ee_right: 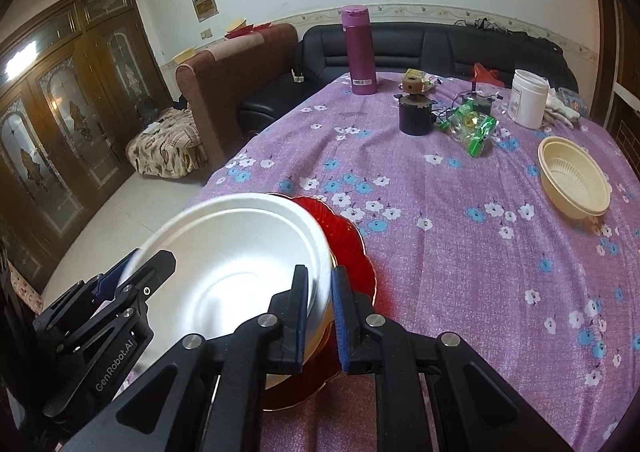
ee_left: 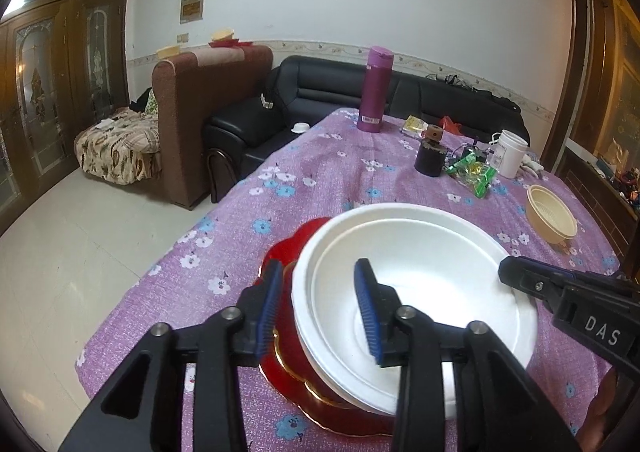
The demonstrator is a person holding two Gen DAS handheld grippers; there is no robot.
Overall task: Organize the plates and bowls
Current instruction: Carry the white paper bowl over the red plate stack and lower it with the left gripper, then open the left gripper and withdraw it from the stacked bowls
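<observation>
**White bowls set down on the red plate**

The stacked white bowls point(ee_left: 424, 292) sit on the red plate point(ee_left: 286, 260) near the table point(ee_left: 320, 172) edge; left gripper point(ee_left: 320, 308) fingers straddle the rim, parted, apparently releasing; right gripper point(ee_right: 320, 316) fingers pinch the opposite rim, steadying the stack.

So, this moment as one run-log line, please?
left gripper: open, astride white bowl rim | right gripper: shut on rim | white bowl: on red plate

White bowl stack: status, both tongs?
Left tongs open, straddling the white bowl rim, not pressing. Right tongs shut on the opposite rim. Bowl sits on the red plate. Nothing in the way.
</observation>
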